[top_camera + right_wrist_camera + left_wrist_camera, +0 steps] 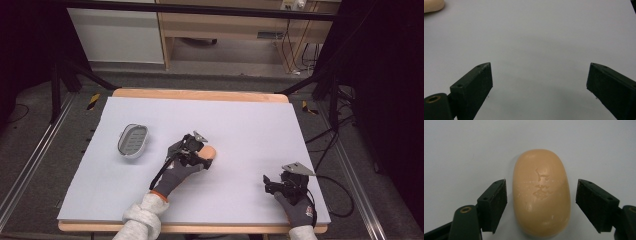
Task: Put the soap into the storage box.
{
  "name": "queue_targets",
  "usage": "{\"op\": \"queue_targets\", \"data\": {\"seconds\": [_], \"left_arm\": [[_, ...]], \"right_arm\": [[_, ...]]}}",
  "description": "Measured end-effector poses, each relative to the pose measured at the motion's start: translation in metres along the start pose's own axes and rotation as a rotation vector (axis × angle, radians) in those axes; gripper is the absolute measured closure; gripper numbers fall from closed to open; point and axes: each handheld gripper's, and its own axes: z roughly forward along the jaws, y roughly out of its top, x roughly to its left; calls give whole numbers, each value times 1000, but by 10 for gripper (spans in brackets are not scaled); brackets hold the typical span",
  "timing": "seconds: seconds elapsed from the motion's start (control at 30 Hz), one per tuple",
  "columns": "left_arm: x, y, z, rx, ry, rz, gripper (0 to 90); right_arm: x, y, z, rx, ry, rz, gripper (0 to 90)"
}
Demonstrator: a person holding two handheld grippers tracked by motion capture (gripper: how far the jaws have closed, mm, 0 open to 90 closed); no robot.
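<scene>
Left gripper [541,202] spread around the soap [541,192] mid-table, jaws just off each side, dish [133,140] well to its left. Right gripper [539,85] spread too, idle over bare mat. Risk: slick rounded soap squirts out if jaws close off-centre.
</scene>
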Motion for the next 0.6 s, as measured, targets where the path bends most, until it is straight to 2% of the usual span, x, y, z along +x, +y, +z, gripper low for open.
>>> {"op": "queue_targets", "data": {"seconds": [0.2,0.6], "left_arm": [[-3,2,8,15,1,1,247],[0,6,20,53,19,3,272]], "right_arm": [[0,0,1,3,1,-3,68],[0,0,1,8,6,-6,68]]}}
